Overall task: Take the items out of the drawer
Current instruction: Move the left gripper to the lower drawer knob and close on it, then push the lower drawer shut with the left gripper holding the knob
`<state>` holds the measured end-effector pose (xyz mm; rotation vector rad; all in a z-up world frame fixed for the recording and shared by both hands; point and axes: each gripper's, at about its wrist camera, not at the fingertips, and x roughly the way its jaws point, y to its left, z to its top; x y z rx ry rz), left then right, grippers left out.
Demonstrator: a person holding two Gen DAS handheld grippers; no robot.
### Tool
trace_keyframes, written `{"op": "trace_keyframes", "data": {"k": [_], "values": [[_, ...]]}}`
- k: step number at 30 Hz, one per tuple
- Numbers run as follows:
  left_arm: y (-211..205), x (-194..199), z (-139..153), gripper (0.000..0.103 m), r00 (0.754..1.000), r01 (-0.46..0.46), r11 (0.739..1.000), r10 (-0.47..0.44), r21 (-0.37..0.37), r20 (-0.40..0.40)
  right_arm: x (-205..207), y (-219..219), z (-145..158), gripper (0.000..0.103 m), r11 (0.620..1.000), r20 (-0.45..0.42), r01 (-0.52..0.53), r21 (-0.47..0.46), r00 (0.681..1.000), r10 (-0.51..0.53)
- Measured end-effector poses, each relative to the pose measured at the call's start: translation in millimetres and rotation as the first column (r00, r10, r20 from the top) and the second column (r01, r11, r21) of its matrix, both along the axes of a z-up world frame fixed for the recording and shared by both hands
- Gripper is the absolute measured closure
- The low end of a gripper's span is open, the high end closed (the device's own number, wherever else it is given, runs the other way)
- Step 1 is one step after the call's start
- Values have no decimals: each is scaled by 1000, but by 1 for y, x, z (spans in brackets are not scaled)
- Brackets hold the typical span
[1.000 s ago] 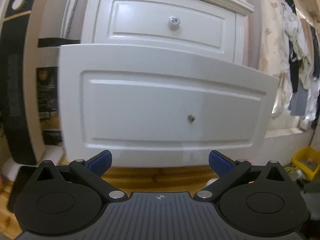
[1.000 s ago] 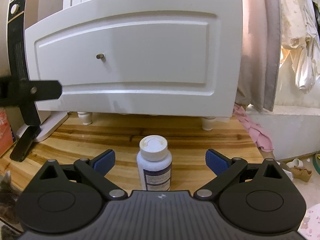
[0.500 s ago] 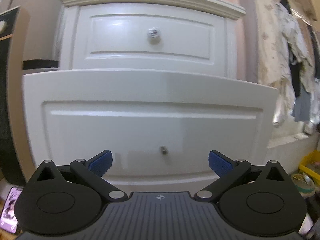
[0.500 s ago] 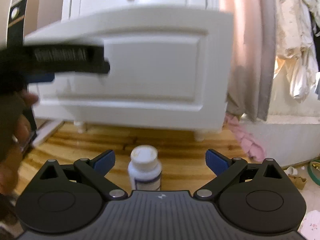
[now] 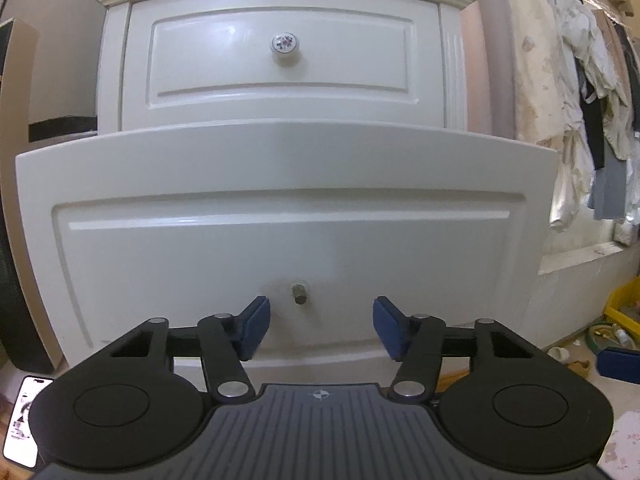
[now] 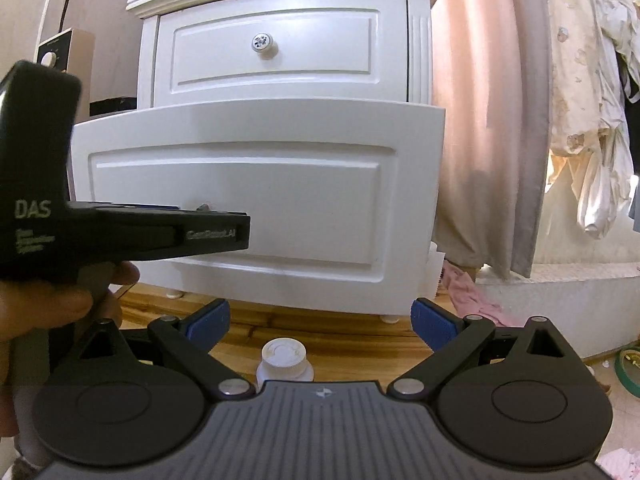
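The white nightstand's lower drawer (image 5: 280, 184) stands pulled out, with a small metal stud (image 5: 299, 293) on its front in place of a knob. My left gripper (image 5: 322, 326) is close to that front. Its jaws are closing, the stud sits between and just above the blue pads (image 5: 256, 326), and neither pad touches it. Seen side-on in the right wrist view, the left gripper (image 6: 216, 234) is held by a hand (image 6: 60, 300) with its tip at the stud (image 6: 204, 207). My right gripper (image 6: 322, 318) is open over a white-capped pill bottle (image 6: 285, 360) on the wooden floor.
The upper drawer (image 5: 280, 60) is closed and has a ceramic knob (image 5: 285, 45). A phone (image 5: 28, 420) lies at the lower left, and a yellow bin (image 5: 624, 304) sits at the right. Pink curtain (image 6: 492, 120), hanging clothes (image 6: 592, 100) and a pink cloth (image 6: 468, 292) are right of the nightstand.
My left gripper has come up to the lower drawer front, centred on the stud, and its jaws have narrowed. My right gripper has risen, so the bottle sits lower in its view.
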<state>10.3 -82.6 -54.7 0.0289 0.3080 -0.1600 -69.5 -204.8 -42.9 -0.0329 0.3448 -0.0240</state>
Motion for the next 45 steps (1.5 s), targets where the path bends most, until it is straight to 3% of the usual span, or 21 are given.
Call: {"op": "trace_keyframes", "data": {"k": [7,10,16,21,22,24,29,45], "values": [[-2,1,-1,50,999,-50,999,50,-6,17,1,-1,-2,0,1000,-6,-6,0,1000,6],[-1,0,-2,56,997,-68,998,68,-9,32,1,0,-3,0,1000,-10,-11,-3,1000,11],[-3,-1,-3,57,995,-81,997,80,19,57,3,0,-6,0,1000,-19,-14,-3,1000,14],[-1,-2,-4,73,992,-102,995,101,18,70,4,2,-9,0,1000,-29,-20,-1,999,20],[0,-3,-4,81,992,-105,994,104,21,76,4,3,-10,0,1000,-31,-21,-3,999,21],[-1,-3,-5,82,991,-108,994,105,29,85,4,3,-11,0,1000,-33,-23,-3,999,23],[-3,-3,-4,96,993,-91,996,90,17,83,5,4,-13,0,1000,-41,-28,-3,999,28],[-2,12,-3,98,992,-97,995,99,-23,77,6,3,-11,0,999,-33,-32,4,999,32]]}}
